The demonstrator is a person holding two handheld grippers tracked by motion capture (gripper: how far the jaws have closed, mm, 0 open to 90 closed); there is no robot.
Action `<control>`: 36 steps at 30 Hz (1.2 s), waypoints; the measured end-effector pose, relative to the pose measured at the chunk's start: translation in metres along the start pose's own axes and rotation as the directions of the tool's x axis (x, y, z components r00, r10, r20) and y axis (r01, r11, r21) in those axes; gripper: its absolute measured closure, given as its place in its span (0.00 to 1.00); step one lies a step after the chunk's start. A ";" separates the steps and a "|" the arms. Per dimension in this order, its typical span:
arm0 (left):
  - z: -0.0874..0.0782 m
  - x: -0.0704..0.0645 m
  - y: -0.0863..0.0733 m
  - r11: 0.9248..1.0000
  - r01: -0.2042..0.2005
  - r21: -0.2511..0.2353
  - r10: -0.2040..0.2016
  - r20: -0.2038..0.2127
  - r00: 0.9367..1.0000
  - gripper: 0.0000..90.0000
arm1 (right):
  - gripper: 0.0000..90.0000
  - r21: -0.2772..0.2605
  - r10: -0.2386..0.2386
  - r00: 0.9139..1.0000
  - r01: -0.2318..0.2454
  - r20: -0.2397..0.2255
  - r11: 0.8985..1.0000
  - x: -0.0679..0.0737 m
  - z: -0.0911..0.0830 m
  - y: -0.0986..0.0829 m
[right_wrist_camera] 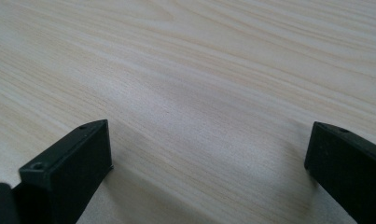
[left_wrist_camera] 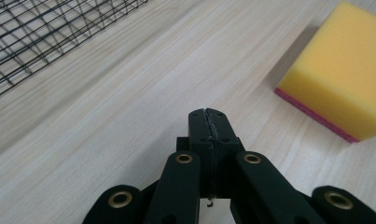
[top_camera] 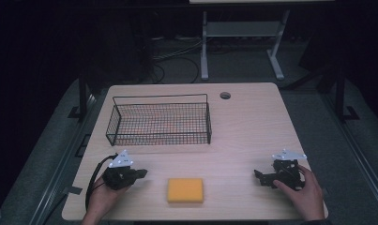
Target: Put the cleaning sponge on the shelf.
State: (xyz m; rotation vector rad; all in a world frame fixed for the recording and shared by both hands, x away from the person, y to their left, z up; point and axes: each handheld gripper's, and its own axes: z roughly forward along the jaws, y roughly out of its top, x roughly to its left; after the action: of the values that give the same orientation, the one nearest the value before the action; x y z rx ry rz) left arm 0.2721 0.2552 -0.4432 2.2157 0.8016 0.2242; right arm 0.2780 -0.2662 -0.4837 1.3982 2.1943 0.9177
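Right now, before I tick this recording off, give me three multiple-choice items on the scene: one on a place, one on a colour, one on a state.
1. Where does the sponge lie?
A. inside the wire basket
B. on the table between the two grippers
C. in the right gripper's jaws

2. What colour is the thin bottom layer of the sponge?
A. green
B. pink-red
C. white

3. How do the grippers stand?
A. left gripper shut, right gripper open
B. both open
C. left open, right shut

Key: 1 B, the high view shows it on the table, near the front edge, apart from the wire basket. 2 B, the left gripper view shows that edge. 3 A, left jaws meet; right jaws stand wide apart.
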 end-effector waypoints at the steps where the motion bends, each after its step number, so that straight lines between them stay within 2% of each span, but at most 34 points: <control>1: 0.001 -0.001 0.001 1.000 -0.005 0.005 0.005 0.003 1.000 1.00 | 0.00 0.000 0.000 1.000 0.000 0.000 1.000 0.000 0.000 0.000; 16: 0.019 -0.017 0.019 0.999 -0.052 0.013 0.051 0.064 0.997 1.00 | 0.00 0.000 0.000 1.000 0.000 0.000 1.000 0.000 0.000 0.000; 18: 0.022 -0.018 0.022 0.997 -0.068 0.021 0.066 0.070 0.995 1.00 | 0.00 0.000 0.000 1.000 0.000 0.000 1.000 0.000 0.000 0.000; 36: 0.046 -0.029 0.041 0.993 -0.115 0.032 0.110 0.109 0.988 1.00 | 0.00 0.000 0.000 1.000 0.000 0.001 1.000 0.000 0.000 0.000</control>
State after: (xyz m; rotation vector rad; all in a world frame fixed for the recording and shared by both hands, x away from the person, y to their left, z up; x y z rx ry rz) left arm 0.2873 0.1885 -0.4439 2.2907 0.6280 0.1438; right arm 0.2782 -0.2661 -0.4836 1.3985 2.1938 0.9168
